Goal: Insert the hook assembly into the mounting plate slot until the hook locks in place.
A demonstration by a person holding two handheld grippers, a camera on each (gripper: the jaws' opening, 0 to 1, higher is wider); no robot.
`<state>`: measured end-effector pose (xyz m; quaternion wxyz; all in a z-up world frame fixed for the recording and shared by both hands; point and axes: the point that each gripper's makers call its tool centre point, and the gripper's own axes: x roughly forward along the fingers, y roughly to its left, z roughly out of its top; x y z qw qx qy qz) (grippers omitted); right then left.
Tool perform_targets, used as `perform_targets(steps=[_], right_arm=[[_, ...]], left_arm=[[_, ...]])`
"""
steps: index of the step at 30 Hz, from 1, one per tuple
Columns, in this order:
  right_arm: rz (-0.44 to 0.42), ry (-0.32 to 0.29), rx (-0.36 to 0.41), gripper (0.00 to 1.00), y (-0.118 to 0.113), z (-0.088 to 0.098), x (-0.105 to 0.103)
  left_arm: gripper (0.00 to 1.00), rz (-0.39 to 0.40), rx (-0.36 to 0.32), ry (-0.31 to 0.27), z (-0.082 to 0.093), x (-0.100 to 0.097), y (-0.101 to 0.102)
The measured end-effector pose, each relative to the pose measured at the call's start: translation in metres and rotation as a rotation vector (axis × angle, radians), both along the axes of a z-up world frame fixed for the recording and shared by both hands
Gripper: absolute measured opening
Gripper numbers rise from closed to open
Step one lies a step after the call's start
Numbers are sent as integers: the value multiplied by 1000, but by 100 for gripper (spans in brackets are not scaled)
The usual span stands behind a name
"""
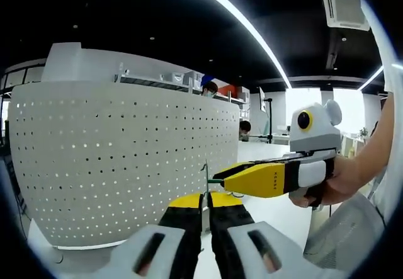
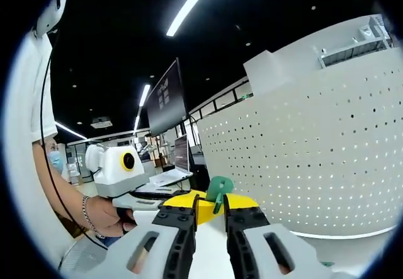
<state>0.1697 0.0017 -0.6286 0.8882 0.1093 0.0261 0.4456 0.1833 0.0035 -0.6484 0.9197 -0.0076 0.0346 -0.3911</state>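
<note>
white perforated panel [image 1: 119, 165] fills the background. left gripper [image 1: 206, 219] pinches a thin green plate [image 1: 206, 187] edge-on; right gripper [image 2: 211, 219] pinches the green hook [image 2: 220, 189]. align tip with slot squarely (slot itself hidden), push straight.

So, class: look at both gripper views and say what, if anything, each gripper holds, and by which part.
The two grippers meet over a small green plastic hook piece. The left gripper pinches its thin edge. The right gripper appears to hold its lower stem; the exact contact is hidden.

White tabletop [image 1: 277, 213] — a white perforated panel [image 1: 119, 159] stands upright on it.
</note>
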Motion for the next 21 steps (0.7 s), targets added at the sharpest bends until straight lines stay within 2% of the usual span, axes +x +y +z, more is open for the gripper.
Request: perform_targets(steps=[21], right_arm=[[-34, 10, -13, 3, -1, -4, 8]], left_arm=[[3, 14, -5, 7, -2, -2, -1]])
